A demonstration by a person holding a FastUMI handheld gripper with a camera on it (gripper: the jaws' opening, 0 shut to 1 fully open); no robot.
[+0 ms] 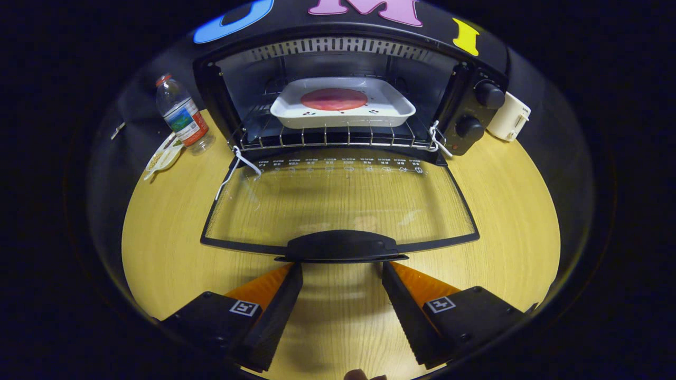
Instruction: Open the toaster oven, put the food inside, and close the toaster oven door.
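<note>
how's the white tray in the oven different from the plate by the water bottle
The white tray is deep-walled and rectangular, while the plate is shallow and flatter. The tray sits on the wire rack inside the open toaster oven; the plate lies out on the table beside the bottle. The tray holds a round reddish patty; the plate holds small pale bits. Both are light-coloured dishes. The tongs are open, just short of the door handle.

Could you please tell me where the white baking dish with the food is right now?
In the gripper view, the white baking dish sits on the wire rack inside the open toaster oven, beyond the lowered glass door and the open gripper.
</note>
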